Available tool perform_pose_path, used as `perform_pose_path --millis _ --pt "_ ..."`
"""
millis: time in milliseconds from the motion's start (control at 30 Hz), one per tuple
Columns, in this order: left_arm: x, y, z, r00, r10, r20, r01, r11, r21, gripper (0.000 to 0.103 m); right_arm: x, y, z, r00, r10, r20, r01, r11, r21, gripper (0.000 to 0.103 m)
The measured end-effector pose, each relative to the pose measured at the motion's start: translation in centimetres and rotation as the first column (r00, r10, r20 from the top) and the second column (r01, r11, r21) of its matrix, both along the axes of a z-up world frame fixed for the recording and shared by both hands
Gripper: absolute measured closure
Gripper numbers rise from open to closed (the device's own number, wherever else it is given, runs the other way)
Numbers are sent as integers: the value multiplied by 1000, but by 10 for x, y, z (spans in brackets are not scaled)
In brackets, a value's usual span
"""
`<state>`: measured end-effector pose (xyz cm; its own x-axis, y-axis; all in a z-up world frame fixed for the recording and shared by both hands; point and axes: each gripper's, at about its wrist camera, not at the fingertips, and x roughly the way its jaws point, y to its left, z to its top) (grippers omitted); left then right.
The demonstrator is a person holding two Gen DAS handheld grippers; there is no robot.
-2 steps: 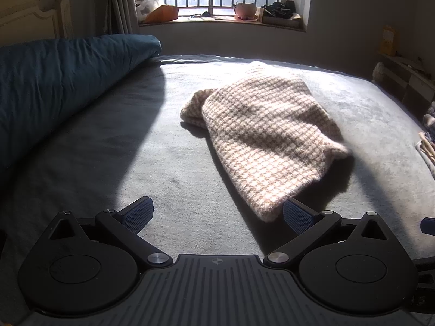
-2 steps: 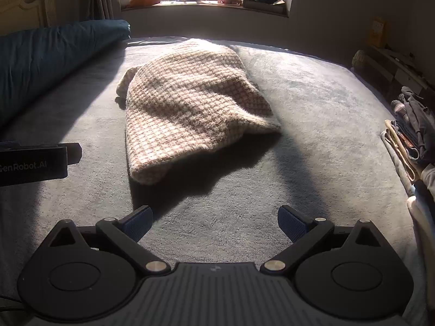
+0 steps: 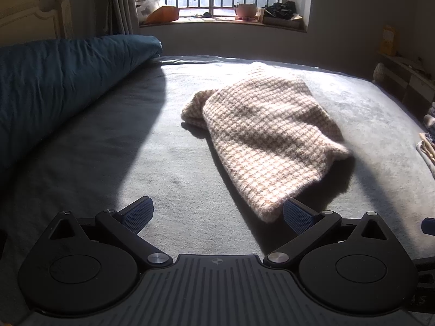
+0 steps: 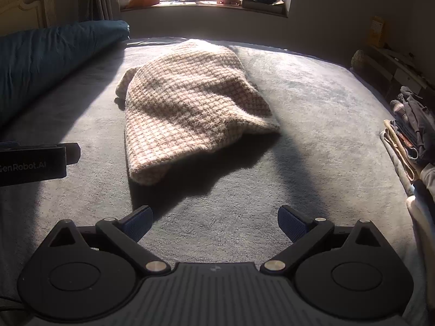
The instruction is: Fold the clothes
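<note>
A beige houndstooth knit garment (image 3: 266,138) lies folded over on the grey bed (image 3: 108,168); it also shows in the right wrist view (image 4: 190,103). My left gripper (image 3: 217,216) is open and empty, low over the bed, its right fingertip (image 3: 296,216) just beside the garment's near corner. My right gripper (image 4: 214,222) is open and empty, a short way in front of the garment's near edge. The left gripper's body (image 4: 35,163) shows at the left of the right wrist view.
A rolled dark blue duvet (image 3: 54,81) lies along the bed's left side. A stack of folded clothes (image 4: 410,135) sits at the bed's right edge. A window sill (image 3: 223,19) with clutter is behind the bed. Shelving (image 3: 402,73) stands far right.
</note>
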<state>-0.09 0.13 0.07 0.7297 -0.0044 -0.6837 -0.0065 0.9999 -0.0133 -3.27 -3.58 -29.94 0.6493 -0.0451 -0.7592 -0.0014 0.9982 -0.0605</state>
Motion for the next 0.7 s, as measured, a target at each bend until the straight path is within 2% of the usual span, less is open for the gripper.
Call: perform_pose_path --millis 233,467,700 --pt "-3 4 2 1000 8 12 -8 1000 -5 0 -1 -3 2 1000 0 9 0 1000 -10 2" --pt "-5 16 3 994 59 89 -61 998 26 0 -2 -6 5 1000 0 19 0 1000 -21 1" --pt "-2 27 -3 994 98 51 -98 995 -2 0 -3 -8 6 1000 0 20 0 1000 -19 1"
